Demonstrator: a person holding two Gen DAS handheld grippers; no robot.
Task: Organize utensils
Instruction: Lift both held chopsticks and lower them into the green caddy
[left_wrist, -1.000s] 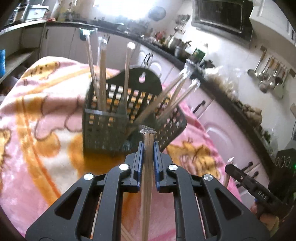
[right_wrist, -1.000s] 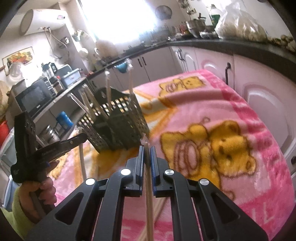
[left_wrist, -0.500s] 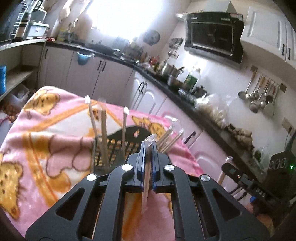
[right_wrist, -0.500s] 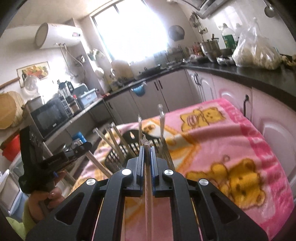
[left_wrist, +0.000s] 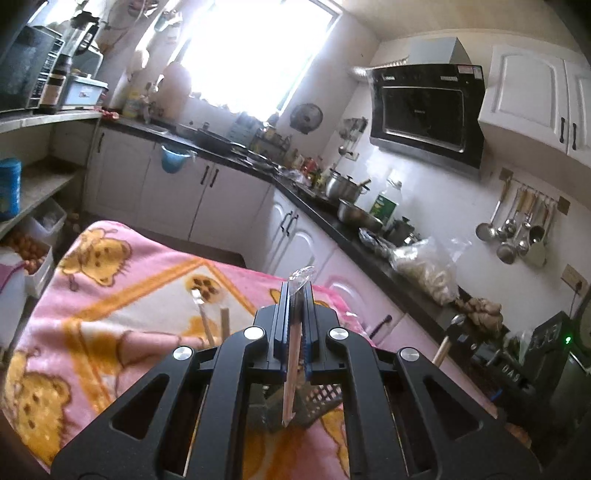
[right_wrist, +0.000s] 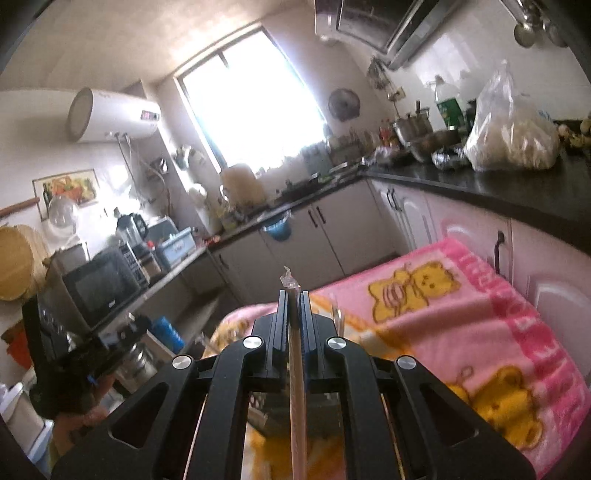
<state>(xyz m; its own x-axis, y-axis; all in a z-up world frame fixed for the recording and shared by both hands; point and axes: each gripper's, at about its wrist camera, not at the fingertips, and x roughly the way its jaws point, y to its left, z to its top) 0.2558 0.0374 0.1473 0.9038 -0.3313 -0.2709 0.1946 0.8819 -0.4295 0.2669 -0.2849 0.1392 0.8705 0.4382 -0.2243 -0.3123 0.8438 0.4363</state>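
The left gripper (left_wrist: 294, 295) is clamping a wooden-handled utensil (left_wrist: 290, 376) between its closed jaws, the clear plastic head poking out past the fingertips and the handle pointing down toward the dark slotted basket (left_wrist: 321, 398) that is showing below it. The basket is sitting on the pink bear-print blanket (left_wrist: 122, 280), toward its far right edge — two more utensil handles (left_wrist: 207, 321) are sticking up from behind the gripper body. The right gripper (right_wrist: 294, 295) is pinching a second thin utensil (right_wrist: 297, 387) the same way, jaws tight around it, over the same basket (right_wrist: 280, 410) — mostly hidden here, near the blanket's (right_wrist: 461, 332) left edge.
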